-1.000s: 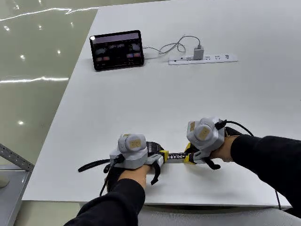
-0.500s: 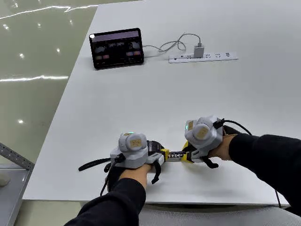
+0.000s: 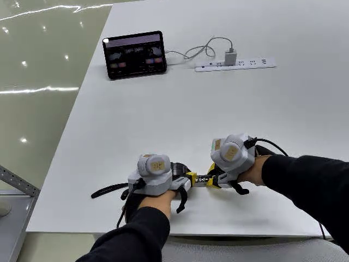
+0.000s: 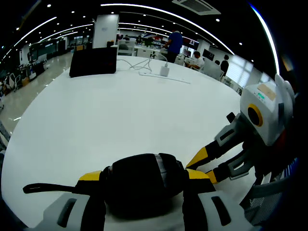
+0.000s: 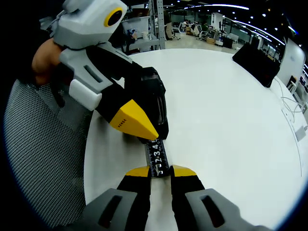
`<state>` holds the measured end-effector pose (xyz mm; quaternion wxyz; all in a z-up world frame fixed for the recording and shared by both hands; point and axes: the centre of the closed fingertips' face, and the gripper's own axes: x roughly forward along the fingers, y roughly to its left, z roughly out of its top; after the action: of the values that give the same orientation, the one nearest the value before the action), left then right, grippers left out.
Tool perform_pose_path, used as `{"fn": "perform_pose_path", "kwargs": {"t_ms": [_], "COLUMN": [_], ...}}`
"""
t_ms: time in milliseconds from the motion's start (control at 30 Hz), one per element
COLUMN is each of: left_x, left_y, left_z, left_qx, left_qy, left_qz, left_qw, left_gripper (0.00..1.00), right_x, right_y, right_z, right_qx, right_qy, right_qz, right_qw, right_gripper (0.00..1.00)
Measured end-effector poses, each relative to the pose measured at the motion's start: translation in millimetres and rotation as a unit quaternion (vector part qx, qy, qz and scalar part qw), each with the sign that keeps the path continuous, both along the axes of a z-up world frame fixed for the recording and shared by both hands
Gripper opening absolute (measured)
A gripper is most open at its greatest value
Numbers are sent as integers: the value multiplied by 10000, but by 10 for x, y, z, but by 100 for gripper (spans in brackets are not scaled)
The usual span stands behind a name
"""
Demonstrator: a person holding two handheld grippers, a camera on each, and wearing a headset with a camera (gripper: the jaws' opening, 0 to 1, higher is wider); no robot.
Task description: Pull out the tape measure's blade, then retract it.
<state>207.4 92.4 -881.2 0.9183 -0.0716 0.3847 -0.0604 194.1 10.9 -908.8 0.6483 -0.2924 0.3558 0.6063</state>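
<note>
A smooth, matte white table (image 3: 218,103) fills the space in front of you, with a glossy pale-green floor (image 3: 38,82) to its left that reflects streaks of ceiling light. At the far side of the table a flat dark tablet (image 3: 134,54) stands propped. Beside it lies a long white power strip (image 3: 235,66) with a boxy charger (image 3: 231,57) plugged in and a thin looping cable (image 3: 202,53).

The tape measure (image 5: 151,96) sits near the table's front edge. It has a rounded black case with a rubbery look, and a black strap (image 3: 106,191) trails flat on the table to its left. Your left gripper (image 4: 143,176) has its grey, yellow-tipped jaws clamped on either side of the case. A short length of blade (image 5: 156,154) reaches out flat over the table, dark with pale printed numerals. Your right gripper (image 5: 160,172) has its yellow tips drawn nearly together and pinches the blade's end between them. The right gripper view also shows a grey mesh surface (image 5: 43,144) below the table edge.

Compared with a second ago, your right gripper is closer to the left one and less blade shows between them. The case and your left gripper are where they were.
</note>
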Motion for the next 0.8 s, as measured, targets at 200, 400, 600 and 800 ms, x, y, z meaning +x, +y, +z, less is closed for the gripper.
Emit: {"fn": "perform_pose_path", "kwargs": {"t_ms": [200,400,600,800], "left_x": [-1,-4,-11,-13], "left_y": [4,2,10,9], "left_z": [3,3,13,16], "left_qx": [-60,-74,-188,-185], "left_qy": [0,2,-2,-5], "left_qz": [27,26,33,16], "left_qw": [10000,10000,9998,9998], "left_gripper": [61,60,60,60], "right_x": [-8,-25,-37,-33], "right_y": [34,71,140,178], "right_z": [11,23,24,21], "right_qx": [44,99,170,210], "right_qy": [-20,-22,-26,8], "right_qz": [25,29,22,14], "right_qw": [10000,9999,9998,9998], "right_gripper": [11,11,11,11]}}
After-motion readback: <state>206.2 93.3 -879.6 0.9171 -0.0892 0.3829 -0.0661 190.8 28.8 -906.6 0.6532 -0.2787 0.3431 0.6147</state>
